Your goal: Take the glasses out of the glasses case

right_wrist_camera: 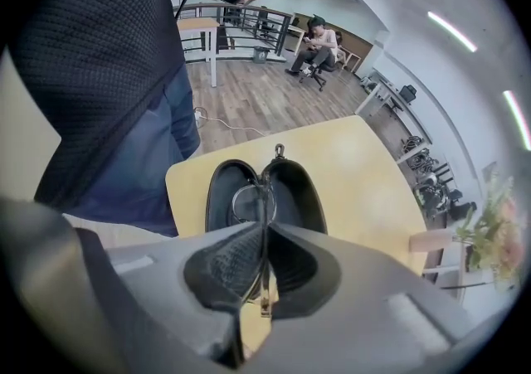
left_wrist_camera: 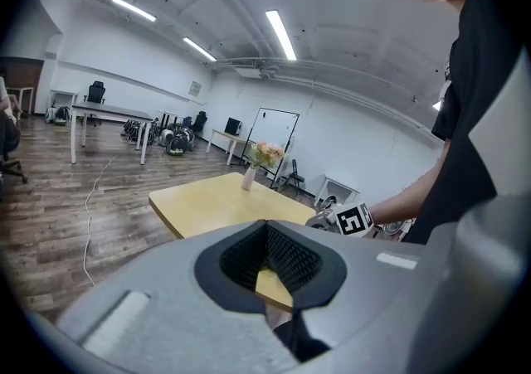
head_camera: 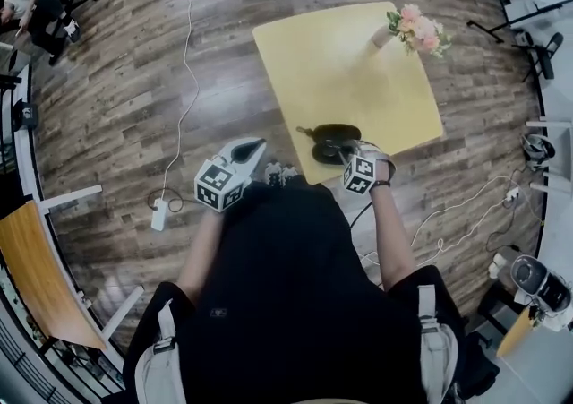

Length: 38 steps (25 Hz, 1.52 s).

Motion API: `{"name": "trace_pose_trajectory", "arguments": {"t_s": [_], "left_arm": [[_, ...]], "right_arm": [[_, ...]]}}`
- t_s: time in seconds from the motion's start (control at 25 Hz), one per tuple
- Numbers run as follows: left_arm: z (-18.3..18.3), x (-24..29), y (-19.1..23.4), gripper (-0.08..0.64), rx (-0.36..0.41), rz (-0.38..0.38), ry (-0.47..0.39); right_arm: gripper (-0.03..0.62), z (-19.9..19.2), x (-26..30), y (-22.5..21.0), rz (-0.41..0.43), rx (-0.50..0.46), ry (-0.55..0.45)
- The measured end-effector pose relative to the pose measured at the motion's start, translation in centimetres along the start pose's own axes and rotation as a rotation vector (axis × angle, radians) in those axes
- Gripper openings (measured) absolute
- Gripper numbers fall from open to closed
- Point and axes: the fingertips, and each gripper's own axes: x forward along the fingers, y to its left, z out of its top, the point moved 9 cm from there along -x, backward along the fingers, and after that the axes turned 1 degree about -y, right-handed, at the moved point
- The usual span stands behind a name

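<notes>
Now the right gripper [right_wrist_camera: 265, 227] is down over the near edge of the yellow table [head_camera: 340, 62], and its jaws are pinched together on the thin metal frame of the glasses [right_wrist_camera: 249, 202]. One round lens shows just past the pads, over one half of the black glasses case [right_wrist_camera: 299, 194], which lies wide open on the tabletop with its zip pull at the far end. Whether the frame has left the lining is hard to call from here. The left gripper [head_camera: 253, 146] is held off the table beside the person's body, over the wooden floor, with its jaws closed together and nothing between them. Far across the table stands a vase of pink flowers [head_camera: 416, 30].
</notes>
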Motion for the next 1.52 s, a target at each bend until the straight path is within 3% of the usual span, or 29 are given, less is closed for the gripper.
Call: {"name": "trace_pose_trajectory", "arguments": {"t_s": [0.24,1.0,1.52], "left_arm": [[0.3,1.3,0.8,0.011,0.023,-0.059,0.004],[1.6,5.0,1.1,0.011,0.098,-0.224,0.05],[2.6,4.8,2.5,0.011,0.088,-0.202,0.031]], "right_arm": [[0.021,0.3,-1.2,0.4,-0.063,0.046,-0.006],[0.021,2.4,-8.3,-1.5,-0.31,0.495,-0.312],[0.021,3.7,-10.8,-2.3,-0.345,0.641,-0.506]]}}
